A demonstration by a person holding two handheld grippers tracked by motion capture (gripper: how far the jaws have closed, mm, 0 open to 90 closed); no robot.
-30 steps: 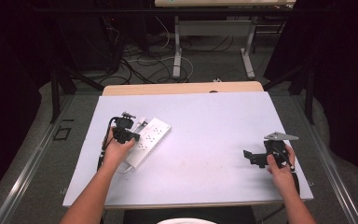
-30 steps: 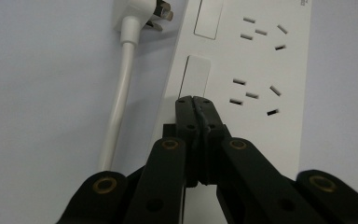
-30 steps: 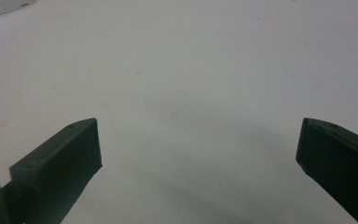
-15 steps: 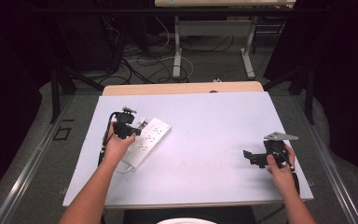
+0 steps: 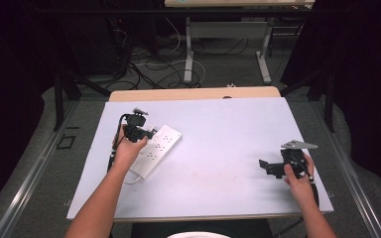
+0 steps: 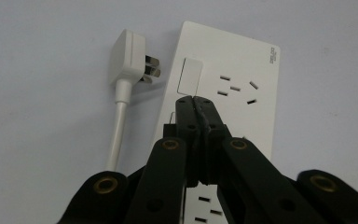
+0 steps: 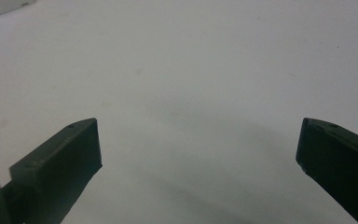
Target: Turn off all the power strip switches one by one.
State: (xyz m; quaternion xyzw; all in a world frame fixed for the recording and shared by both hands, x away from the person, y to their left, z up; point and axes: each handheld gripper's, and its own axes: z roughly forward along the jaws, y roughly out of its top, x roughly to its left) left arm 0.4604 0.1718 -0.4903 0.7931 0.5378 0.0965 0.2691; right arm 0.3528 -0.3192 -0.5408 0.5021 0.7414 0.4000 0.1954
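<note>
L gripper (image 6: pixel 195 100), jaws clenched on nothing, has crept fwd along white power strip (image 5: pixel 158 148) at table's left, tips now at its rocker switch (image 6: pixel 189 76) w/ loose plug (image 6: pixel 131 58) beside, prob about to press; R gripper (image 5: pixel 267 167) idle, released, well apart.

— From where does the high view look?
— From above the person's side, forward and down over the whole table (image 5: pixel 218 124), far enough back to take in the floor beyond.
— And the left gripper view?
— It rides close, looking steeply down along its jaws onto the power strip (image 6: pixel 233 74).
— The right gripper view?
— Low over bare tabletop, with a corner of that strip at its top left edge; all three views share the strip.
</note>
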